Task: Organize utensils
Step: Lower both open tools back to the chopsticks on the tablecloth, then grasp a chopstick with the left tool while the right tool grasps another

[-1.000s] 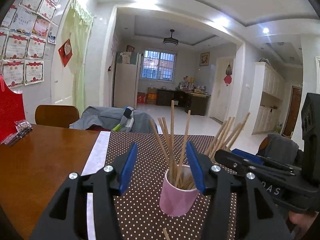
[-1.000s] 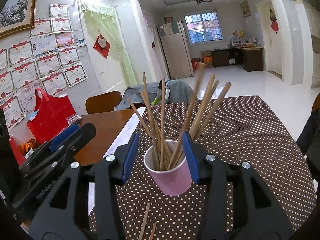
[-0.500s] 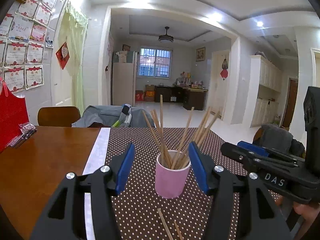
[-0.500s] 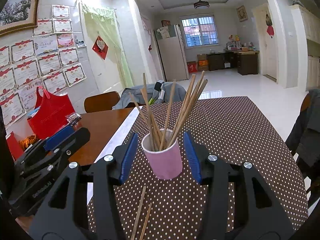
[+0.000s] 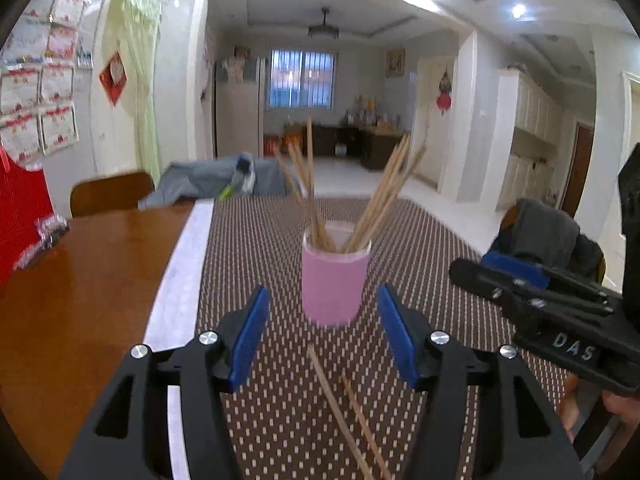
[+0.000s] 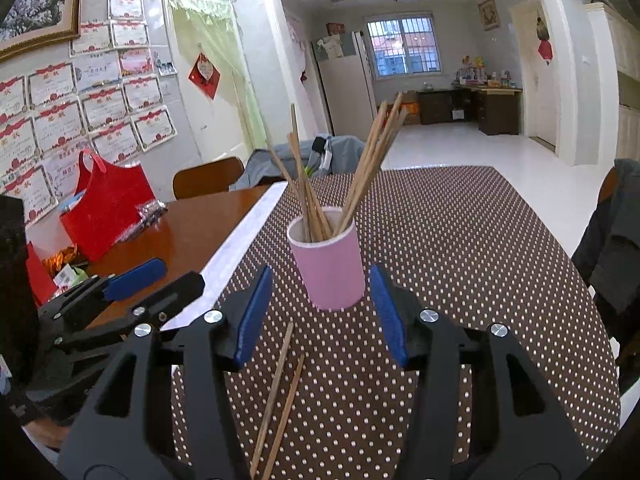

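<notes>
Presently, the pink cup (image 6: 328, 258) of chopsticks (image 6: 362, 172) is seen upright on the dotted tablecloth (image 6: 460, 248). Two loose chopsticks (image 6: 278, 396) lie nearer. The left gripper (image 5: 322, 342) and right gripper (image 6: 320, 316) are spread apart, holding nothing.

One pink cup (image 6: 327, 266) is standing on the dotted tablecloth (image 6: 460, 248), and a bundle of wooden chopsticks (image 6: 340, 184) is leaning out of it, too crowded and overlapping for a sure count, though roughly ten are showing. Two loose chopsticks (image 6: 280, 394) are lying side by side on the cloth in front of the cup. Two tongs are showing, the left tongs (image 5: 323, 340) and the right tongs (image 6: 320, 314), and one red bag (image 6: 106, 210) is sitting on the table (image 6: 192, 236).
</notes>
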`<state>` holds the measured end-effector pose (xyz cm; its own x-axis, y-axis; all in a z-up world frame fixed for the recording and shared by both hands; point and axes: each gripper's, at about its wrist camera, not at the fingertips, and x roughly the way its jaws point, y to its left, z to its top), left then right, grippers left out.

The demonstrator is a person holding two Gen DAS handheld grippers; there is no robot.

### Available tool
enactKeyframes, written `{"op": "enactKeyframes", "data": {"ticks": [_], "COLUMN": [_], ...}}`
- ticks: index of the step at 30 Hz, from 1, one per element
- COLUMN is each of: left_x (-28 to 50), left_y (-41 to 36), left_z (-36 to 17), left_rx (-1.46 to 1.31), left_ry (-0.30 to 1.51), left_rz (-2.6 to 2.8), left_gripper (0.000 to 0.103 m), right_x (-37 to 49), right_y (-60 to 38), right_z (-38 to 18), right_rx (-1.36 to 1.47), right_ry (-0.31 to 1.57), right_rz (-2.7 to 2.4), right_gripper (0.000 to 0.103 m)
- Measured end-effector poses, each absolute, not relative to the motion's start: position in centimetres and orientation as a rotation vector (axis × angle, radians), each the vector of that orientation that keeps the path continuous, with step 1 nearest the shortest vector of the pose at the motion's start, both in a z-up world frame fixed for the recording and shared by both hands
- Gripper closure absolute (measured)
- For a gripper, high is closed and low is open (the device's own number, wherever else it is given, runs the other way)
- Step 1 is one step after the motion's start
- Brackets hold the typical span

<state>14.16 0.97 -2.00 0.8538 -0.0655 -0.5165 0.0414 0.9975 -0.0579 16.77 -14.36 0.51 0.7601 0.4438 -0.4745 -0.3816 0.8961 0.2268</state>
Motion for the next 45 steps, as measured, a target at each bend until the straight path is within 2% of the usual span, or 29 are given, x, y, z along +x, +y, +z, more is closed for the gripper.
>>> {"op": "enactKeyframes", "data": {"ticks": [12,22,28,29,31,34,36,45], "left_x": [16.1,17.8,18.6,18.6,18.6,18.6,18.5,17.4], "left_y": [1.3,-0.2,-0.1,0.0,0.4,1.5,2.1,3.2], "left_z": [-11.1,-13.9,-14.1,-14.2,-14.1,-14.0,-14.0,-13.9], "left_rx": [-0.076,-0.013,0.025,0.033,0.045,0.039,0.027,0.012], "left_ry": [0.989,1.077,1.063,1.054,1.039,1.044,1.051,1.065], "left_rz": [-0.106,-0.078,-0.058,-0.057,-0.048,-0.071,-0.089,-0.163], "left_gripper": [0.046,0.046,0.047,0.048,0.068,0.088,0.092,0.092], "right_x": [16.6,16.8,17.1,17.2,17.2,17.4,17.4,16.7], "right_y": [-14.2,-14.2,-14.4,-14.3,-14.3,-13.9,-13.3,-9.3], "right_z": [-5.1,-8.0,-8.5,-8.6,-8.8,-9.1,-9.4,-11.2], "right_rx": [0.077,0.071,0.090,0.090,0.088,0.080,0.065,-0.073], "right_ry": [0.722,0.812,0.843,0.848,0.857,0.881,0.906,1.029], "right_rz": [0.438,0.454,0.465,0.466,0.466,0.471,0.487,0.544], "right_gripper": [0.051,0.050,0.049,0.049,0.049,0.049,0.049,0.049]}}
